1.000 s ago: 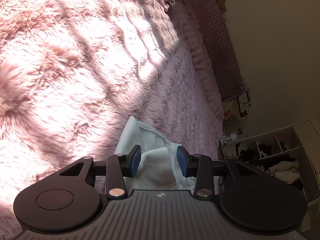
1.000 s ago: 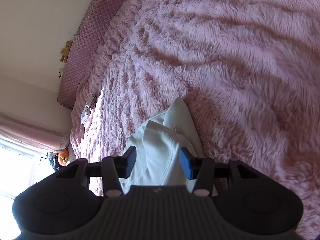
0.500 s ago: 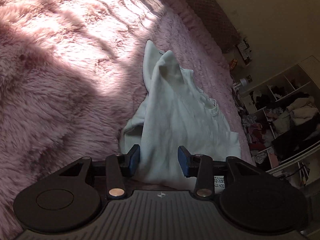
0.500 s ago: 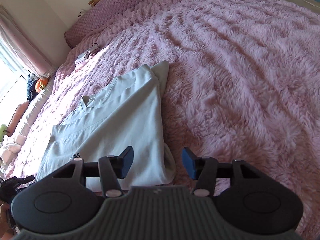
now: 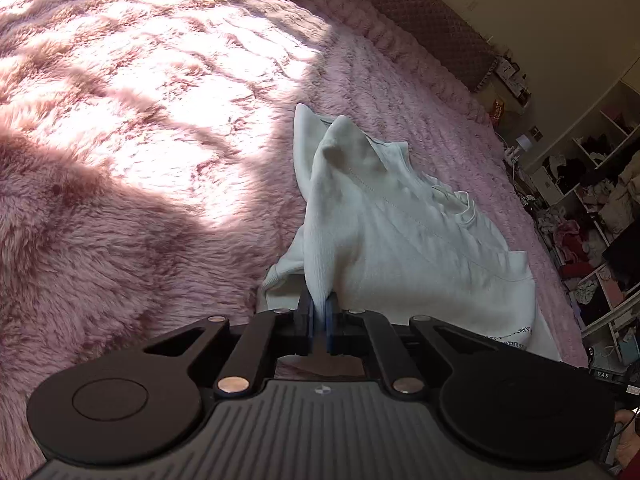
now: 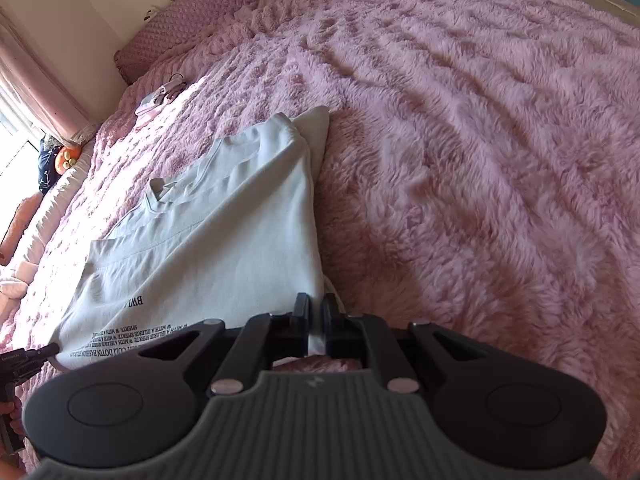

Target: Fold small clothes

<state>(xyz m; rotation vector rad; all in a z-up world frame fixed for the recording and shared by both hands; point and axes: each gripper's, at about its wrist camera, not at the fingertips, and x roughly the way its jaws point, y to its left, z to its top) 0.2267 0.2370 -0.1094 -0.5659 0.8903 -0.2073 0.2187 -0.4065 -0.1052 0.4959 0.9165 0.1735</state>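
A white T-shirt [image 5: 420, 248] with black lettering near its hem lies on a fluffy pink blanket [image 5: 140, 128]. In the left wrist view my left gripper [image 5: 319, 312] has its jaws closing on the shirt's near edge; its pads pinch a fold that rises as a taut ridge. In the right wrist view the T-shirt [image 6: 224, 248] lies flat with its collar away from me. My right gripper [image 6: 316, 312] has its jaws closing on the near right corner of the hem, with cloth pinched between the pads.
A small pale garment [image 6: 158, 98] lies far up the blanket [image 6: 480, 160] near a quilted headboard cushion [image 5: 420, 8]. Shelves stuffed with clothes [image 5: 592, 200] stand beside the bed. The other gripper's black tip [image 6: 28, 358] shows at the shirt's left hem corner.
Both grippers stood open over the shirt's near edge half a second ago; now each is shut on cloth. Over the second both views rolled and drew back from the shirt.
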